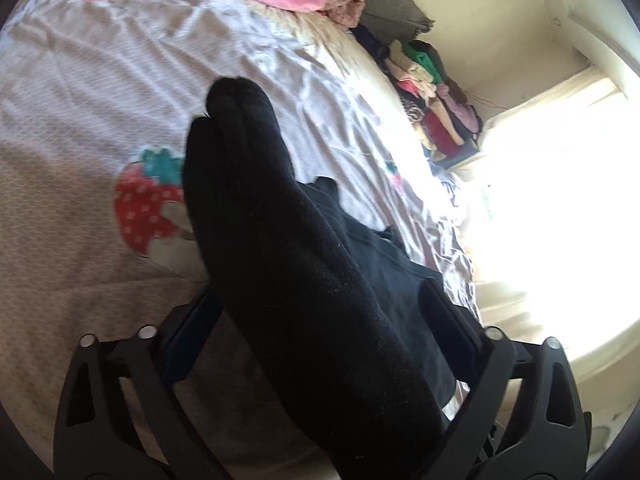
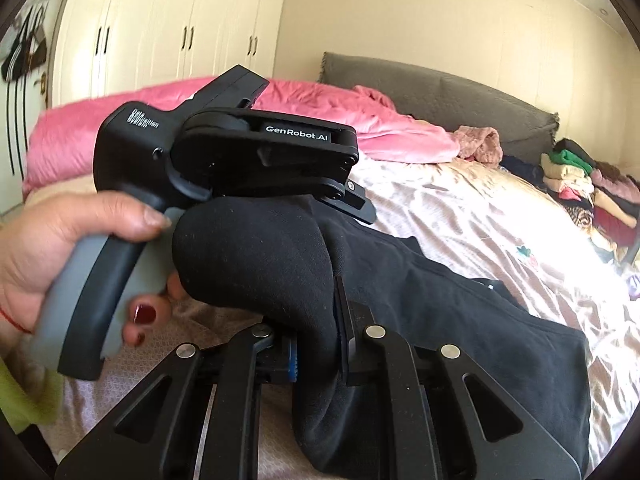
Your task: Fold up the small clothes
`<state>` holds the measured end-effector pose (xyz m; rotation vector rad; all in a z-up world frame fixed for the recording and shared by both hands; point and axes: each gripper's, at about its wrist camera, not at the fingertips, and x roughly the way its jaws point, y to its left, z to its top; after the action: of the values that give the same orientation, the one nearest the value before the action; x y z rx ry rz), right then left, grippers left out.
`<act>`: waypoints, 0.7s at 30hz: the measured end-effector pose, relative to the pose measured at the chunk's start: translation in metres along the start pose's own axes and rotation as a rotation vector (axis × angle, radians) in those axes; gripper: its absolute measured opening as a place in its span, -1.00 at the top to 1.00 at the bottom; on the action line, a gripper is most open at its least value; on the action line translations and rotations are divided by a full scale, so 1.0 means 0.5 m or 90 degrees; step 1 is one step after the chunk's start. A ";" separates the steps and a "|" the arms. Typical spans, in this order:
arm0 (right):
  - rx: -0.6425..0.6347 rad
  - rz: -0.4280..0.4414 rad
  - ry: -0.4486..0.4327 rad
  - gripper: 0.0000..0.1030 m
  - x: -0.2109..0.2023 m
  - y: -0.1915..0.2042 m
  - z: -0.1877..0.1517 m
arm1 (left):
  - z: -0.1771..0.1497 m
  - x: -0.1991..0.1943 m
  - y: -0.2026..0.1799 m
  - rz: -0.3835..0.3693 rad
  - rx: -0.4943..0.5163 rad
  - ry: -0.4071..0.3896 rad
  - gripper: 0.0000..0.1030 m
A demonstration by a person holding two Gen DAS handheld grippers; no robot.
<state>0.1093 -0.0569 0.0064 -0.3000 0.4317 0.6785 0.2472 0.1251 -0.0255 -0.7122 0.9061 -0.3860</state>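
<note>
A pair of black socks (image 1: 256,208) lies lengthwise between my left gripper's (image 1: 316,300) wide-apart fingers, toes pointing away over the bed; the jaws stand open around them. In the right wrist view my right gripper (image 2: 320,344) is shut on the black socks (image 2: 256,256), which bulge up above its fingers. A black garment (image 2: 460,320) lies on the bed under and to the right of the socks; it also shows in the left wrist view (image 1: 384,264). The left gripper's body (image 2: 248,152) hangs just behind the socks, held by a hand (image 2: 68,240).
The bed sheet (image 1: 100,80) is pale with strawberry prints (image 1: 148,204). A pink blanket (image 2: 360,116) and a grey headboard (image 2: 440,92) are at the far end. A pile of folded clothes (image 2: 580,188) sits at the right edge. White wardrobes (image 2: 180,20) stand behind.
</note>
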 end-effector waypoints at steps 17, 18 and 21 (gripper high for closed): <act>0.203 -0.028 -0.061 0.80 -0.147 -0.156 -0.055 | -0.059 0.070 -0.250 0.084 0.143 -0.022 0.06; 0.213 -0.032 -0.064 0.80 -0.155 -0.168 -0.061 | -0.060 0.075 -0.257 0.084 0.144 -0.021 0.06; 0.234 -0.039 -0.070 0.80 -0.170 -0.189 -0.079 | -0.069 0.092 -0.277 0.089 0.147 -0.011 0.05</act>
<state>0.1011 -0.1886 0.0247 0.0707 0.4312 0.5402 0.2436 -0.0135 0.0311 -0.4362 0.8734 -0.3527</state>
